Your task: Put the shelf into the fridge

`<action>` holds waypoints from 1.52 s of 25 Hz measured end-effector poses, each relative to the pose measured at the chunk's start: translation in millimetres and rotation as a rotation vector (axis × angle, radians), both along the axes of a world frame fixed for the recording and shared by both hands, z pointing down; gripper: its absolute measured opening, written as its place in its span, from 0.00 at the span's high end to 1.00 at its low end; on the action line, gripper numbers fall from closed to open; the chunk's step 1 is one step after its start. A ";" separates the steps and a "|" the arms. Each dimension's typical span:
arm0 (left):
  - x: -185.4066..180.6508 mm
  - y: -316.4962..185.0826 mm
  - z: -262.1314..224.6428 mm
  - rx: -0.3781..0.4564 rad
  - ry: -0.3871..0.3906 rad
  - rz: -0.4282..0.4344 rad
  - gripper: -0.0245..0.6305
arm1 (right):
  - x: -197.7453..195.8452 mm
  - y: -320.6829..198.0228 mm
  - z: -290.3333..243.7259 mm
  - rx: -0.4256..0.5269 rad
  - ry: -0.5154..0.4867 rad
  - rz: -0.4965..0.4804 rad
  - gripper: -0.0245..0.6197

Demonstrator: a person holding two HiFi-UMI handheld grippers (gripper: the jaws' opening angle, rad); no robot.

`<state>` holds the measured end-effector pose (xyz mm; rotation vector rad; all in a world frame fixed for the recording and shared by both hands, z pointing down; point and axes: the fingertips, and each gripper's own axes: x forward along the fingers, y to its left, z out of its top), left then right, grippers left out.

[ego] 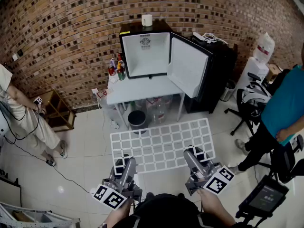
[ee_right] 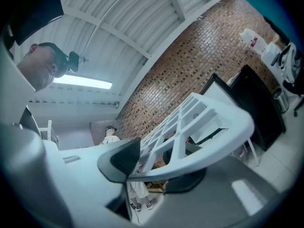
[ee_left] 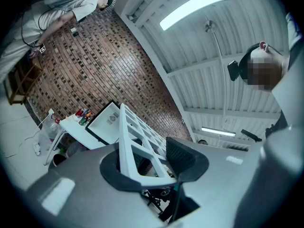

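A white grid shelf (ego: 161,144) hangs level in the air, held by its near edge between both grippers. My left gripper (ego: 125,166) is shut on the shelf's near left corner (ee_left: 142,167). At the near right corner (ee_right: 190,151) my right gripper (ego: 191,158) is shut on the shelf too. The small black fridge (ego: 145,49) stands on a white table (ego: 142,89) ahead, its door (ego: 189,65) swung open to the right and its white inside bare. The fridge also shows past the shelf in the left gripper view, as a small fridge (ee_left: 107,122).
Cans and bottles (ego: 116,68) stand on the table left of the fridge. A black bin (ego: 137,119) and water jugs sit under the table. A person (ego: 23,113) stands at left, another person (ego: 280,108) at right beside office chairs (ego: 249,101). A paper roll (ego: 147,20) tops the fridge.
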<state>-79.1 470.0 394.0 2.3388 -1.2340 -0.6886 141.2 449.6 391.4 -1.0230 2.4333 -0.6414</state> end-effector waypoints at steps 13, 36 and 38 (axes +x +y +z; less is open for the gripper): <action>-49.9 -23.1 5.1 0.002 0.017 0.060 0.73 | -49.4 -10.3 1.3 -0.002 0.017 0.056 0.71; -48.5 -125.0 -1.6 -0.003 -0.015 -0.004 0.73 | -48.6 -126.2 1.8 0.003 -0.018 0.004 0.71; -42.4 -136.8 -4.0 0.001 -0.020 -0.011 0.73 | -42.4 -139.4 0.0 0.008 -0.020 -0.002 0.71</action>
